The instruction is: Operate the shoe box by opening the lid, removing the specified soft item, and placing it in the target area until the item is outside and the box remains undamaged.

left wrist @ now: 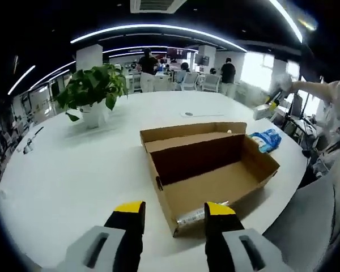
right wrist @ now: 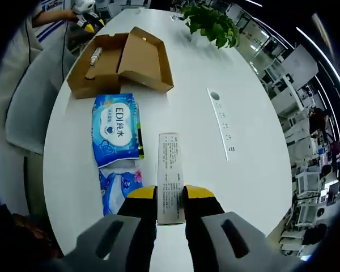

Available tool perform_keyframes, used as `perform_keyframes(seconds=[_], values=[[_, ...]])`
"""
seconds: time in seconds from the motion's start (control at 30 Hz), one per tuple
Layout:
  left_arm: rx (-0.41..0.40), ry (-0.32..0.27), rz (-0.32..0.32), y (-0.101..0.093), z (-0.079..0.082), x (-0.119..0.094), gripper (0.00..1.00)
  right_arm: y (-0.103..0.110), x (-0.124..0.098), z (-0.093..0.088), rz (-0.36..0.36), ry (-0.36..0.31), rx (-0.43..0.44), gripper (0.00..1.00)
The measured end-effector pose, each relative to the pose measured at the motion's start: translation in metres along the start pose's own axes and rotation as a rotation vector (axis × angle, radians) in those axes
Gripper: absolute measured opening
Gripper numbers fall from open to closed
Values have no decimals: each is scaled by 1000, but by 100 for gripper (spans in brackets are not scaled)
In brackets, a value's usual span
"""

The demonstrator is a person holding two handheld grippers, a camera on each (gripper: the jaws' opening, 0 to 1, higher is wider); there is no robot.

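So the shoe box (left wrist: 207, 170) sits open on the white table (left wrist: 73, 170), lid flipped back, looking fine. In the left gripper view the left gripper (left wrist: 174, 211) hangs just in front of the box's near corner, jaws spread apart and gripping nothing. In the right gripper view the right gripper (right wrist: 170, 195) is clamped on a long white carton (right wrist: 170, 173) lying on the table. Right beside it are two blue wipes packs (right wrist: 117, 133), outside the box. A potted plant (left wrist: 93, 90) stands further back.
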State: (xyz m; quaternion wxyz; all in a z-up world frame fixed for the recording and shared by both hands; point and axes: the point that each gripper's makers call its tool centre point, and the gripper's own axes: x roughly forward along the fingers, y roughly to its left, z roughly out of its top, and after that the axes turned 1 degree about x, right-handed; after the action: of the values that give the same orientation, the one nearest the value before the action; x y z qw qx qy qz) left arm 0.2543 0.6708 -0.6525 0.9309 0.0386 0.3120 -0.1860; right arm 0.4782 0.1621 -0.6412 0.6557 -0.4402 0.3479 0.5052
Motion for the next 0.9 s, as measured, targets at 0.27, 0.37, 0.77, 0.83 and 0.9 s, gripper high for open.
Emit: perform_keyframes(seconds=[0.27, 0.37, 0.77, 0.83, 0.9], values=[[50, -82, -76, -22, 13, -4, 70, 11, 28, -21, 45, 45, -14, 15], [77, -106, -117, -32, 14, -5, 80, 13, 37, -31, 50, 63, -3, 15], [76, -177, -131, -32, 14, -12, 100, 22, 56, -50, 63, 72, 9, 15], [80, -182, -126, -32, 14, -13, 100, 22, 59, -55, 62, 82, -1, 15], [87, -185, -126, -33, 14, -13, 100, 24, 60, -60, 69, 99, -12, 15]])
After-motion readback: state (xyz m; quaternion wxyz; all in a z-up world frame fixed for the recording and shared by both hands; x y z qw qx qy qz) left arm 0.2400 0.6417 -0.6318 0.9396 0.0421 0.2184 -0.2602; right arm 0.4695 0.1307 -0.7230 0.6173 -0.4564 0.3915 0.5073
